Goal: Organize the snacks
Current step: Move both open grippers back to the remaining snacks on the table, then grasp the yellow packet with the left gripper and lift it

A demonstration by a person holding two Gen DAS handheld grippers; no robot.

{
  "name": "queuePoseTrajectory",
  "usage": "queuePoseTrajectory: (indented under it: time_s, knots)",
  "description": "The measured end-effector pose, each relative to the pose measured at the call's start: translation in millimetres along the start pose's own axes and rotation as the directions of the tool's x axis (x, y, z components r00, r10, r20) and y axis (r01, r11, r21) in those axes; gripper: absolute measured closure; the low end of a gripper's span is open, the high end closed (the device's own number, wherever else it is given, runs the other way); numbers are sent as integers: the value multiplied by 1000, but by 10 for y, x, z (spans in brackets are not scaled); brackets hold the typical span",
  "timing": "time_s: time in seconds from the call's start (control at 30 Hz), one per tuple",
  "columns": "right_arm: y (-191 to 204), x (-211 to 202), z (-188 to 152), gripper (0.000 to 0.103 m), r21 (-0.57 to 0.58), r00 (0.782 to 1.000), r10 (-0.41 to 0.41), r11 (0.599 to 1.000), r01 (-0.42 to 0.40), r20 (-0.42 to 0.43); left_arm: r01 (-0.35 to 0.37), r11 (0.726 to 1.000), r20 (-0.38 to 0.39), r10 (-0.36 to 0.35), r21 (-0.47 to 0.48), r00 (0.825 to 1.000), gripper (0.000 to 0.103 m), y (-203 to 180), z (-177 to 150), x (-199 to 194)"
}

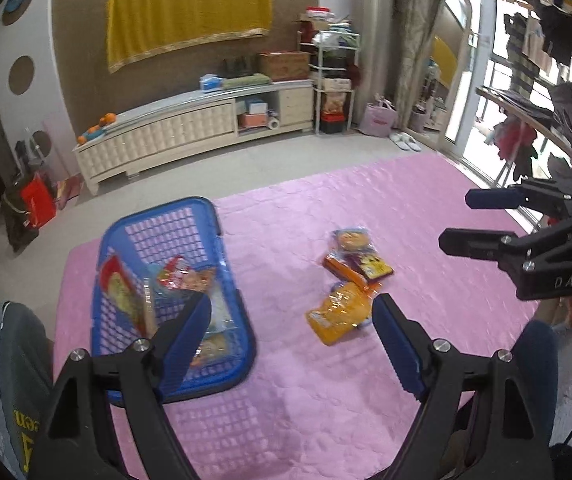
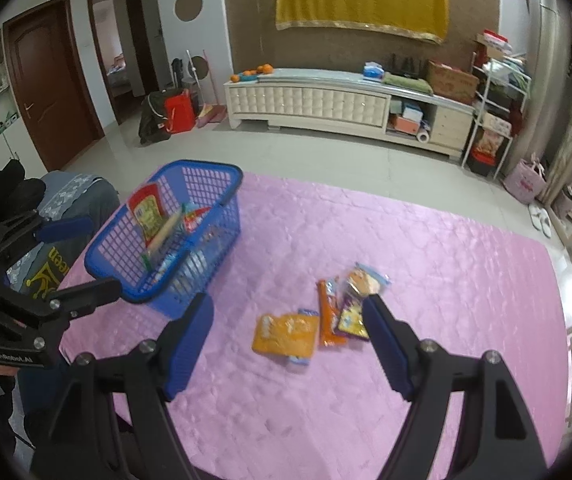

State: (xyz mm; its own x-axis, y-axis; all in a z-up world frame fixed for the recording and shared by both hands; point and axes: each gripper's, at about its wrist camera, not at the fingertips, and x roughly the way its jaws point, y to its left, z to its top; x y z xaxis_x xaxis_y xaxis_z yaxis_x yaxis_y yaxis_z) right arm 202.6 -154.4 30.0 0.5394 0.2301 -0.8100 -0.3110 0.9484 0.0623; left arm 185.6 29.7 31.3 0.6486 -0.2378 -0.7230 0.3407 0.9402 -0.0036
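A blue plastic basket (image 1: pixel 106 248) (image 2: pixel 206 172) stands on the pink mat (image 1: pixel 406 208) (image 2: pixel 446 260) and holds several snack packets, among them a red and yellow one (image 1: pixel 120 284) (image 2: pixel 148 210). Loose snacks lie on the mat to its right: a yellow bag (image 1: pixel 338 312) (image 2: pixel 286 334), an orange stick pack (image 1: pixel 344 272) (image 2: pixel 328 316), a purple packet (image 1: pixel 372 264) (image 2: pixel 352 316) and a clear-wrapped snack (image 1: pixel 352 240) (image 2: pixel 366 280). My left gripper (image 1: pixel 292 340) is open and empty above the mat. My right gripper (image 2: pixel 288 340) is open and empty above the loose snacks; it also shows in the left wrist view (image 1: pixel 456 220).
A person's knee (image 1: pixel 2 360) (image 2: pixel 70 208) lies left of the basket. Bare tile floor lies beyond the mat, then a long white TV cabinet (image 1: pixel 190 128) (image 2: pixel 346 100). A white rack (image 1: pixel 334 80), bags and slippers (image 2: pixel 540 216) stand at the right.
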Motion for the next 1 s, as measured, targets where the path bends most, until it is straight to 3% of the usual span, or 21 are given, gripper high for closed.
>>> queuePoseTrajectory:
  time_s: [0.33, 0.67, 1.0]
  knots:
    - [-196, 140, -425, 23, 20, 1000, -13, 1000, 13, -24, 128, 992, -52, -127, 22, 991, 22, -228, -177, 372]
    - [-499, 553, -775, 22, 97, 995, 16, 995, -7, -94, 139, 985, -101, -128, 106, 987, 22, -408, -363, 832]
    - [-714, 1016, -974, 23, 102, 991, 65, 993, -53, -114, 174, 970, -212, -136, 172, 968, 22, -522, -502, 1512]
